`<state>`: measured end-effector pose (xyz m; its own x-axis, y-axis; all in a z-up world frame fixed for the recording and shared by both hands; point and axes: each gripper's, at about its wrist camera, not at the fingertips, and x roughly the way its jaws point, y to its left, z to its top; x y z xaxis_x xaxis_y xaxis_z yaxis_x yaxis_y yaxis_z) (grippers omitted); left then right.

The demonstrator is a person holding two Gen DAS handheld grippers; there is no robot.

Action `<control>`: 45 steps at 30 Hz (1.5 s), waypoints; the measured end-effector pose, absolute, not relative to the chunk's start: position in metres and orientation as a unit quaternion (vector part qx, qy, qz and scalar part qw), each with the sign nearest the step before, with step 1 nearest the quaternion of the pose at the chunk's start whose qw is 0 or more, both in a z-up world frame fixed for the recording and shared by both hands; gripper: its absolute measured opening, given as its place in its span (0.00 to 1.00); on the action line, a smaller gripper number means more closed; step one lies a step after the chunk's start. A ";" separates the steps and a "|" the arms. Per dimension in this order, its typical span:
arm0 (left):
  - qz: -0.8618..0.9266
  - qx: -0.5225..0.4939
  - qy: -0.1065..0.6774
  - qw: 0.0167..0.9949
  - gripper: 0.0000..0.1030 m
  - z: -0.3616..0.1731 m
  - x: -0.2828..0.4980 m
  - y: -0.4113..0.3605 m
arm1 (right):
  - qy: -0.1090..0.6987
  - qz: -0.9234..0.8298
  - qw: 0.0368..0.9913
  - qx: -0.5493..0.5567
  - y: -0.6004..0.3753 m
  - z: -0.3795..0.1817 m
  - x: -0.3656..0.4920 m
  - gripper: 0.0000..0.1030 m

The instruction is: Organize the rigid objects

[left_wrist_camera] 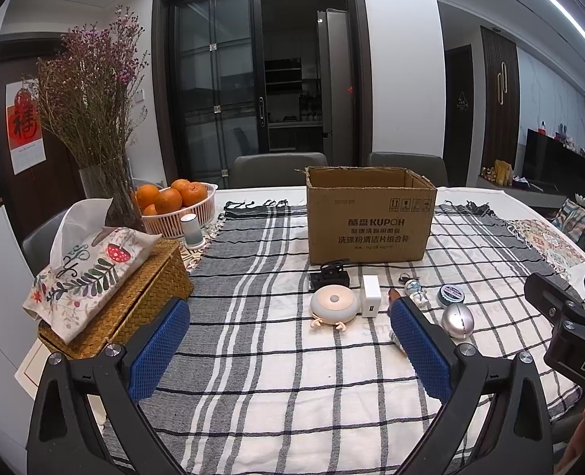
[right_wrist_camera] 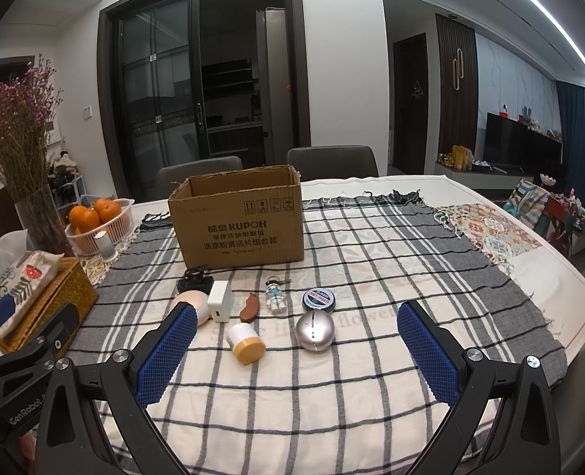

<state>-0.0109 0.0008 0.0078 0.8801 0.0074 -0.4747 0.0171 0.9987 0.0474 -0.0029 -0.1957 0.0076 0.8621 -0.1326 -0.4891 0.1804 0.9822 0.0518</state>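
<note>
An open cardboard box [left_wrist_camera: 371,221] [right_wrist_camera: 239,223] stands on the checked cloth. In front of it lie small objects: a black clip [right_wrist_camera: 195,281], a round pink-white night light [left_wrist_camera: 335,304] [right_wrist_camera: 197,303], a white charger [left_wrist_camera: 371,296] [right_wrist_camera: 219,301], a brown wooden comb [right_wrist_camera: 249,306], a small figurine keychain [left_wrist_camera: 416,292] [right_wrist_camera: 275,297], a round tin [left_wrist_camera: 451,295] [right_wrist_camera: 319,300], a silver egg [left_wrist_camera: 457,320] [right_wrist_camera: 315,330] and a white jar with a yellow lid [right_wrist_camera: 245,342]. My left gripper [left_wrist_camera: 288,318] and right gripper [right_wrist_camera: 296,322] are open and empty, held short of the objects.
At the left stand a woven tissue box [left_wrist_camera: 114,301] [right_wrist_camera: 43,297], a vase of dried flowers [left_wrist_camera: 106,194], a basket of oranges [left_wrist_camera: 177,206] [right_wrist_camera: 98,223] and a small white cylinder [left_wrist_camera: 193,231]. Grey chairs [left_wrist_camera: 278,170] stand behind the table. A patterned mat [right_wrist_camera: 490,229] lies at the right.
</note>
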 end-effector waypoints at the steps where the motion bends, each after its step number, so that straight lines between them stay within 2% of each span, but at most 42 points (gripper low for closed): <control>1: -0.002 0.025 0.244 0.969 1.00 0.008 -0.011 0.001 | 0.250 -0.081 0.964 0.048 -0.196 0.008 -0.003 0.99; 27: -0.015 0.021 0.250 0.968 1.00 0.003 -0.007 0.000 | 0.253 -0.082 0.963 0.048 -0.195 0.007 -0.003 0.99; 45: -0.148 0.111 0.285 0.941 1.00 -0.055 0.035 -0.045 | 0.306 -0.066 0.948 0.061 -0.216 -0.046 0.037 0.98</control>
